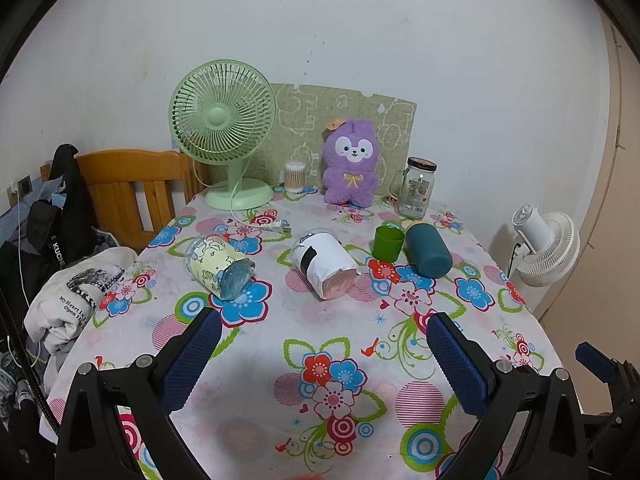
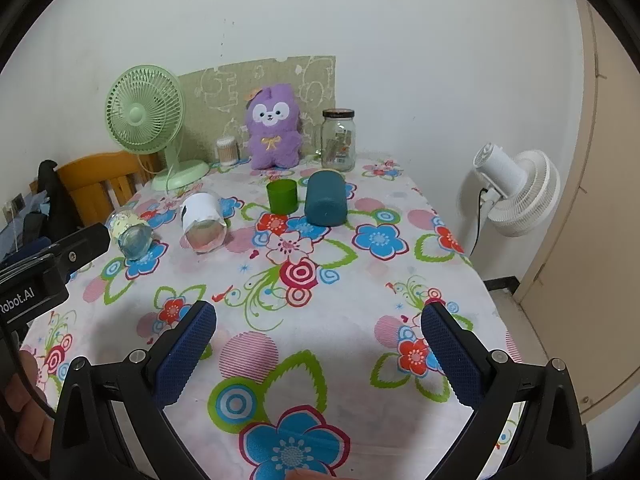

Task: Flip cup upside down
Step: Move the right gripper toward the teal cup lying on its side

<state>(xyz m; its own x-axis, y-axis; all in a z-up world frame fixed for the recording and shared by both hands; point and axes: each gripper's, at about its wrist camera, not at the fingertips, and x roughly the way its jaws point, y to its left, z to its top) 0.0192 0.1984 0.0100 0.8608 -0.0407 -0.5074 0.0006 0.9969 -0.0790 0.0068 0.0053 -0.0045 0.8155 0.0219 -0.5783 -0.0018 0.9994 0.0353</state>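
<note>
A small green cup (image 1: 388, 243) (image 2: 282, 195) stands upright, mouth up, on the flowered tablecloth. A dark teal cup (image 1: 428, 249) (image 2: 325, 198) lies on its side right beside it. A white-wrapped cup (image 1: 324, 265) (image 2: 203, 220) and a clear yellow-print cup (image 1: 218, 266) (image 2: 132, 234) lie on their sides further left. My left gripper (image 1: 324, 328) is open and empty, above the cloth in front of the cups. My right gripper (image 2: 319, 318) is open and empty too, well short of the cups. The left gripper's body shows at the left edge of the right wrist view (image 2: 52, 268).
At the table's back stand a green desk fan (image 1: 224, 136), a cotton swab tub (image 1: 294, 177), a purple plush toy (image 1: 351, 162) and a glass jar (image 1: 417, 188). A wooden chair with clothes (image 1: 80, 280) is at left. A white floor fan (image 2: 516, 192) stands right.
</note>
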